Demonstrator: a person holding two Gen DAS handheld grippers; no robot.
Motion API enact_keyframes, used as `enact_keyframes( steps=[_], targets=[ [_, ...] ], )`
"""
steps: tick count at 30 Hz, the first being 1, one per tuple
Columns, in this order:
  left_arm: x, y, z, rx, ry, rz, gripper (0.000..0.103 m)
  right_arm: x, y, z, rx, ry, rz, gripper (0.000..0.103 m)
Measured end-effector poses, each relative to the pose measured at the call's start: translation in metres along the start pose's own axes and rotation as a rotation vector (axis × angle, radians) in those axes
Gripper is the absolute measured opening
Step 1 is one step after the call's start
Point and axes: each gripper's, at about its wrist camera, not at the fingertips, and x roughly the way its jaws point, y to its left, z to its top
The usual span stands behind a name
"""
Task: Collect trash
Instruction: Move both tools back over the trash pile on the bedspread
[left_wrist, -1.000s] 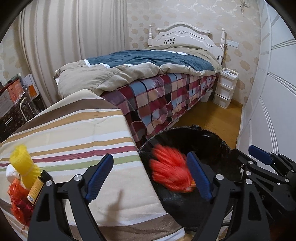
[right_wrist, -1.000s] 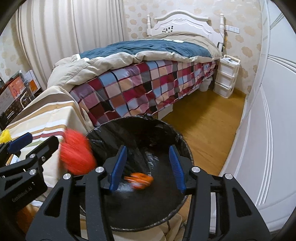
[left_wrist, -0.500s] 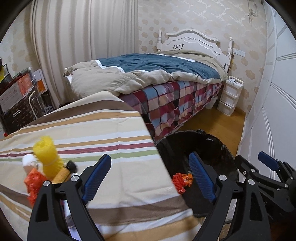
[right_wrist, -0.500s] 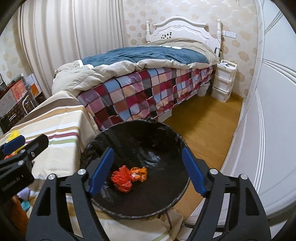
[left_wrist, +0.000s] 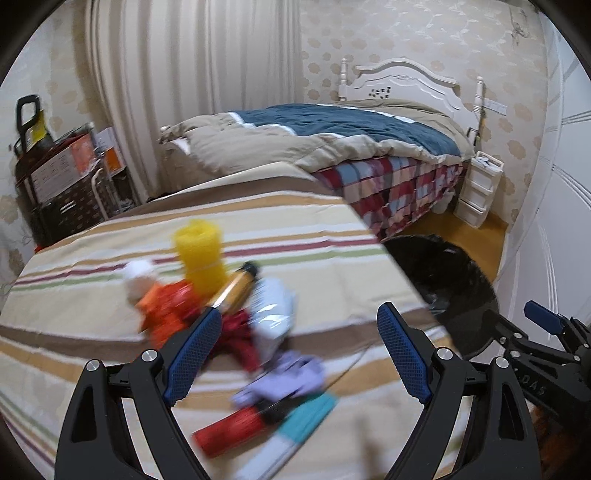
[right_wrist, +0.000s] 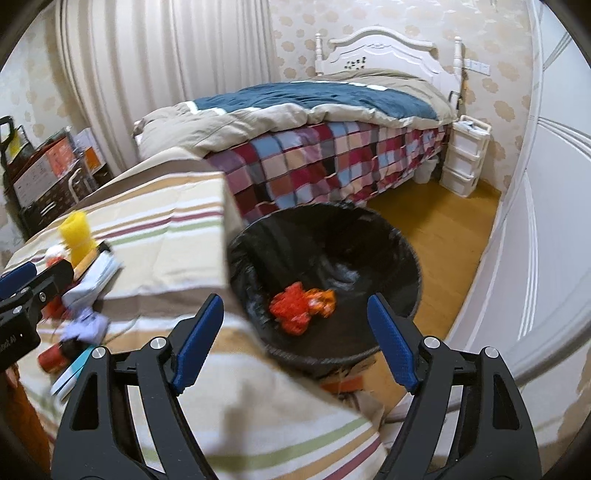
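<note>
A black-lined trash bin (right_wrist: 402, 258) stands on the floor beside the striped table (left_wrist: 110, 258); red and orange netting (right_wrist: 301, 302) lies inside it. It shows at the right in the left wrist view (left_wrist: 465, 280). My left gripper (left_wrist: 299, 350) is open and empty above a trash pile: yellow netting (left_wrist: 201, 254), orange netting (left_wrist: 162, 314), a gold tube (left_wrist: 232, 290), a white wrapper (left_wrist: 273, 314), purple cloth (left_wrist: 284, 380) and a red cylinder (left_wrist: 229, 434). My right gripper (right_wrist: 293, 343) is open and empty, above the table edge near the bin.
A bed (left_wrist: 369, 147) with a plaid cover stands behind the table. White plastic drawers (right_wrist: 463, 158) sit by the headboard. Boxes and a shelf (left_wrist: 62, 184) stand at the far left. A white wardrobe (right_wrist: 546, 221) lines the right side.
The red netting fell into the bin. My left gripper swung left from the bin to over the trash pile. My right gripper opened wider and drew back from the bin.
</note>
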Motion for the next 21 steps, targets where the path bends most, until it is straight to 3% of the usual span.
enact_keyframes(
  steps=[13, 21],
  targets=[
    [-0.034, 0.090, -0.044, -0.095, 0.012, 0.143, 0.086, -0.021, 0.089, -0.035, -0.157, 0.051, 0.115, 0.078],
    [-0.042, 0.120, -0.063, -0.133, 0.017, 0.180, 0.086, -0.018, 0.147, -0.047, -0.239, 0.101, 0.166, 0.078]
  ],
)
